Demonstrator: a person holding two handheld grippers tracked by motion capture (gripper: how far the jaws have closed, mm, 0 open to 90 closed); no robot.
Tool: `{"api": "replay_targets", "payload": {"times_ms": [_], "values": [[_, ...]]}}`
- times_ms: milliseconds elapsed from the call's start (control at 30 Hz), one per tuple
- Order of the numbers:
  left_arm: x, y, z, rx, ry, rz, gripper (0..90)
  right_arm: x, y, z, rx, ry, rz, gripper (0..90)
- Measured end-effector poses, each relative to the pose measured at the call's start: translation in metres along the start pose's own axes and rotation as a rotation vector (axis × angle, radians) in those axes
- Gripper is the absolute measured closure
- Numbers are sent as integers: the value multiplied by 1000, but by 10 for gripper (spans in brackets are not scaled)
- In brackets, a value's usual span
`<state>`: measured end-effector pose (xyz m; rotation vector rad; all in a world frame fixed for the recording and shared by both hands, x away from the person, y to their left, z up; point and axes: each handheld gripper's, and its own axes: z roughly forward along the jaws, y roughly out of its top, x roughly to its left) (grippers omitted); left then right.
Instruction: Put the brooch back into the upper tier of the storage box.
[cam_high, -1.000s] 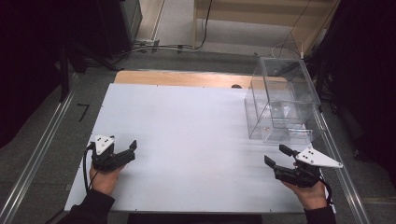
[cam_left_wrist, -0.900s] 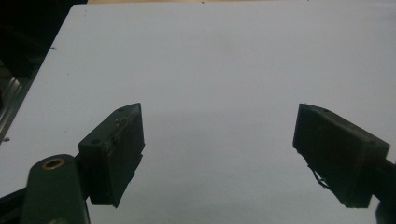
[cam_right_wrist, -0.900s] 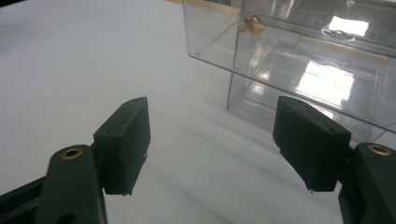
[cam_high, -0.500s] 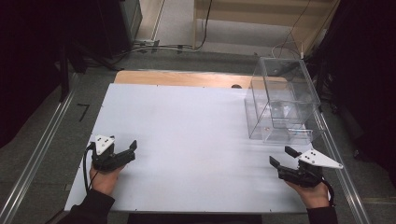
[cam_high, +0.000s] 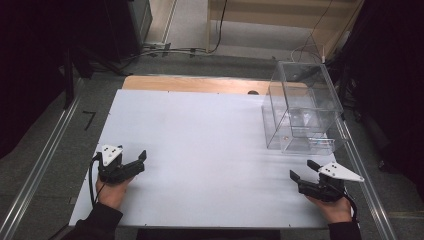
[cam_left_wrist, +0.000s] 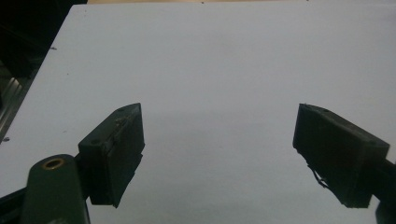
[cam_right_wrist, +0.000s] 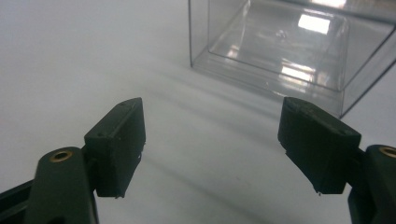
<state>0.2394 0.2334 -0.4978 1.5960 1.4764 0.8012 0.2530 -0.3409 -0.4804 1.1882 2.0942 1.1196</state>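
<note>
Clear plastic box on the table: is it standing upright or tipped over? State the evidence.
Upright. The clear box stands with its flat base on the white table, walls rising straight; the right gripper view shows its base level on the tabletop.

1. We have brought our right gripper (cam_high: 303, 170) down and back toward our edge of the white table (cam_high: 210, 150); it now sits lower in the high view than a second ago.
2. It has drawn further from the clear plastic box (cam_high: 302, 107), so the strip of bare table between the two is wider.
3. Its jaws have just been opening wider, with nothing between them.
</note>
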Motion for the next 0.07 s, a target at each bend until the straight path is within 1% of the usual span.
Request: {"api": "replay_targets", "payload": {"times_ms": [33, 67], "values": [[0, 0, 0, 0, 0, 0, 175, -1, -2, 2, 9, -10, 11, 208], [0, 0, 0, -1, 0, -1, 175, -3, -4, 4, 22, -30, 17, 207]]}}
